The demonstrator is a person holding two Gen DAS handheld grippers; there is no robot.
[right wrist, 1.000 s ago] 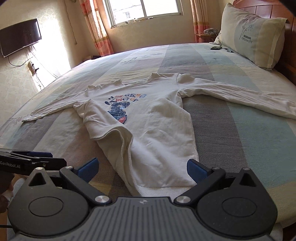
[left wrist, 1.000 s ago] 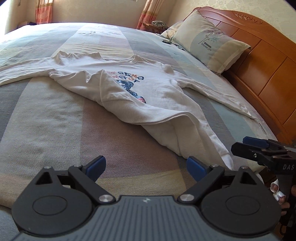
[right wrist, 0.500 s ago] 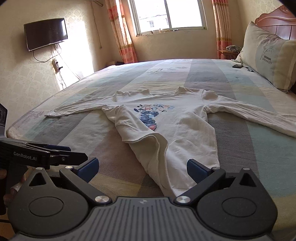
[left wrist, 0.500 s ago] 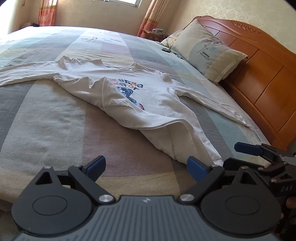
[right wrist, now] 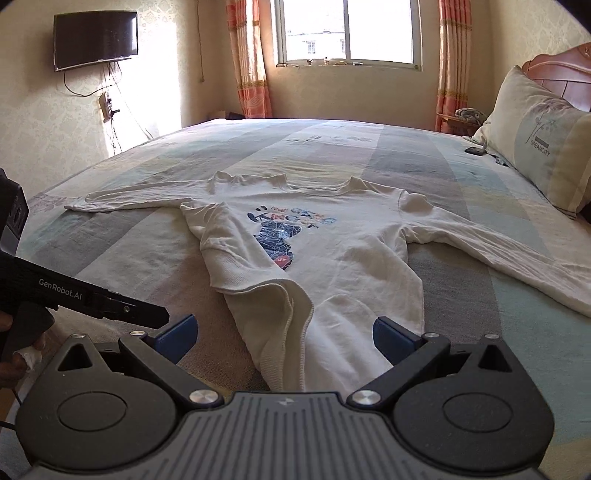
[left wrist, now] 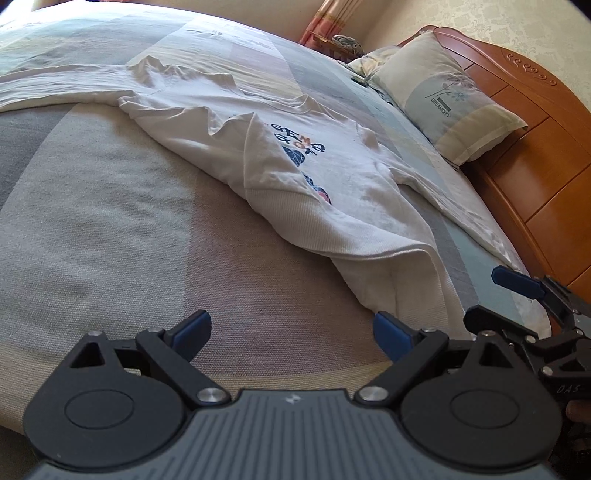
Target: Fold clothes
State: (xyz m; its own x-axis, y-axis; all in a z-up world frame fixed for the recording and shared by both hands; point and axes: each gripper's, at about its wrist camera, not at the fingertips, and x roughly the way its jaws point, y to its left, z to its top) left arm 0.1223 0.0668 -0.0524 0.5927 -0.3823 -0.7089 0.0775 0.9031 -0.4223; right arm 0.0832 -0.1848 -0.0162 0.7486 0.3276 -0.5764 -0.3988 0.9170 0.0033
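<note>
Bedroom: wide bed (right wrist: 369, 147) under a pastel patchwork cover, carved wooden headboard (left wrist: 535, 155) on the right with a printed pillow (right wrist: 539, 144) leaning against it. Far wall has a bright window (right wrist: 347, 31) flanked by orange checked curtains (right wrist: 251, 59). Wall-mounted TV (right wrist: 96, 38) on patterned cream wallpaper at left, strong daylight below it.
</note>
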